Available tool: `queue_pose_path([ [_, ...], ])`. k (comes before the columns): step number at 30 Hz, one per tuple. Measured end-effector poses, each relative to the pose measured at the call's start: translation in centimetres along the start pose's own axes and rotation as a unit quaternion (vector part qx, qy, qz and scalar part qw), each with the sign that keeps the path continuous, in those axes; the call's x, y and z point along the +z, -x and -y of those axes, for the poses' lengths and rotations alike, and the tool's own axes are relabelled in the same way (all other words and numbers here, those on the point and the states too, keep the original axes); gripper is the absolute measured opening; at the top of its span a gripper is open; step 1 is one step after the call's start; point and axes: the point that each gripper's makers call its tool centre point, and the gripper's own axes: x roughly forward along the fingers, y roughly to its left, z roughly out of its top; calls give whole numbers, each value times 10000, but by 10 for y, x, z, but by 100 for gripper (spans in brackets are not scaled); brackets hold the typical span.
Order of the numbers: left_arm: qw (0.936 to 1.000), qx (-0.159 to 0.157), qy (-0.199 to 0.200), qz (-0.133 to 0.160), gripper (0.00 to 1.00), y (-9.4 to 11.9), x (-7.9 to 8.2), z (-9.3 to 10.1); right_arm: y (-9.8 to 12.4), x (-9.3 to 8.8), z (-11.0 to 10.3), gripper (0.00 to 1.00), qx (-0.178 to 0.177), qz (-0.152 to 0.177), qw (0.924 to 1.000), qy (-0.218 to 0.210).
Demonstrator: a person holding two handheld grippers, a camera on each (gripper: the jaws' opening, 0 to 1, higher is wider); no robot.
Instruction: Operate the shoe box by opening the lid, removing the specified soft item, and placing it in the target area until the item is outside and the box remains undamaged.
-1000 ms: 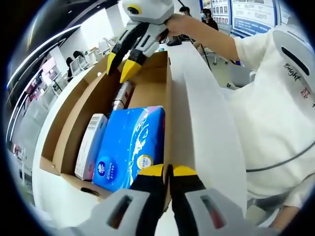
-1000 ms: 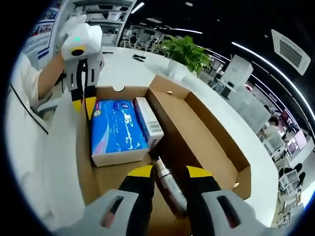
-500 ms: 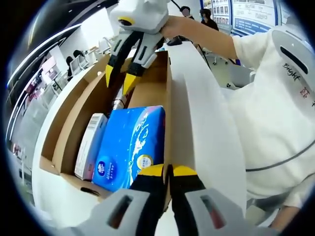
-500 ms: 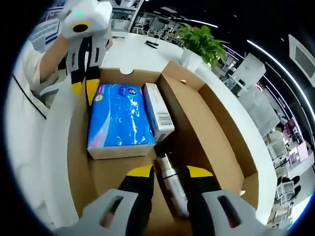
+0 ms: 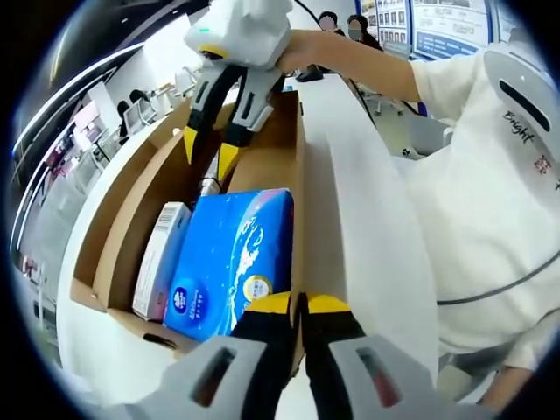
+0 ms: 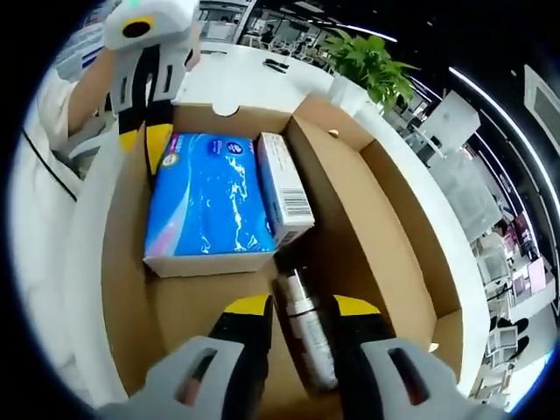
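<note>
Shoe box (image 6: pixel 367 201) lies open under both grippers, holding a blue tissue pack (image 6: pixel 210 197), a slim carton (image 6: pixel 284 188) and a bottle (image 6: pixel 306 328). Left gripper (image 5: pixel 297 306) pinches its wall; right gripper (image 6: pixel 302 306) straddles the bottle, jaws parted. A plant (image 6: pixel 372 61) stands beyond.

Both views face across the box (image 5: pixel 131 219) from opposite ends

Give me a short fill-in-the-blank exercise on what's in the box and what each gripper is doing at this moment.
1. The big soft pack in the shoe box is coloured ____.
2. The left gripper is shut on the box's ____.
3. The right gripper is open, one jaw on each side of a lying ____.
4. The narrow white carton lies directly ____ the soft pack.

Missing words: blue; side wall; bottle; beside
</note>
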Motion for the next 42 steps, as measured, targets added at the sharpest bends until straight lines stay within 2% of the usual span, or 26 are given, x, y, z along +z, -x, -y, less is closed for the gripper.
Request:
queue_pose_path([
  [10, 10000, -2, -3, 1, 3, 0, 0, 0, -5, -7, 3, 23, 19, -183, 9998, 38],
  [13, 10000, 14, -9, 7, 3, 0, 0, 0, -6, -13, -3, 23, 225, -326, 9992, 3],
  [17, 10000, 23, -10, 15, 3, 0, 0, 0, -10, -15, 2, 23, 206, -355, 9992, 15],
  [28, 10000, 21, -23, 26, 3, 0, 0, 0, -18, -14, -4, 22, 332, -430, 9985, 71],
  [29, 10000, 28, -31, 33, 3, 0, 0, 0, -20, -18, -4, 19, 319, -571, 9978, 148],
  [31, 10000, 34, -29, 38, 3, 0, 0, 0, -21, -20, -2, 19, 242, -610, 9977, 197],
  [35, 10000, 43, -42, 41, 3, 0, 1, 0, -19, -20, -3, 18, 311, -683, 9972, 47],
  [40, 10000, 49, -46, 48, 3, 1, 1, 0, -13, -29, -7, 19, 535, -981, 9937, 14],
  [42, 10000, 49, -50, 55, 3, 1, 1, 0, -8, -40, -17, 19, 827, -1286, 9881, -180],
])
